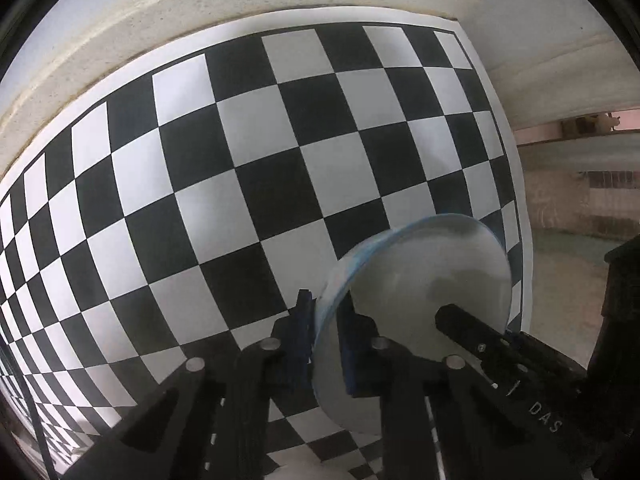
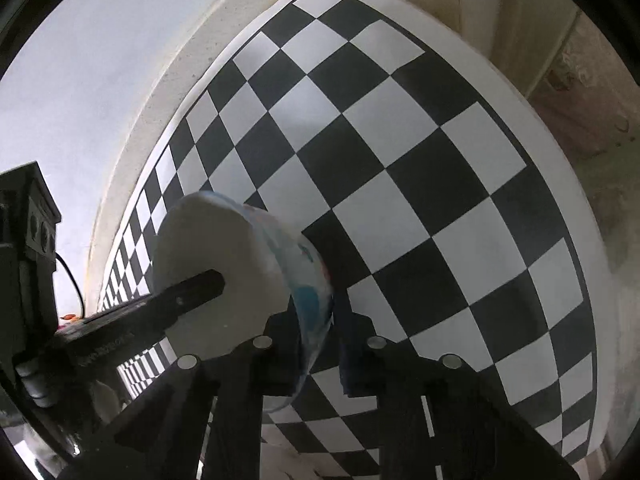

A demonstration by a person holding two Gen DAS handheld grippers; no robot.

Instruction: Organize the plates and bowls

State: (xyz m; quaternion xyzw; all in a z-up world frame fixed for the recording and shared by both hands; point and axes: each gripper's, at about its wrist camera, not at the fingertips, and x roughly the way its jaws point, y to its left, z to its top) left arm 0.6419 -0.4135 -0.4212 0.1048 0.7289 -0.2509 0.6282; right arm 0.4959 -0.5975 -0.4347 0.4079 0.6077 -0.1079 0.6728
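I pinch the bowl rim with both grippers clamped, keeping them level over the checkerboard.

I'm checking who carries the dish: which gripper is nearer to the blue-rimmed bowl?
Neither: both hold it. The left gripper is clamped on one side of the bowl's rim, and the right gripper is clamped on the opposite side, above the checkered mat.

Checkerboard sheet on pale counter
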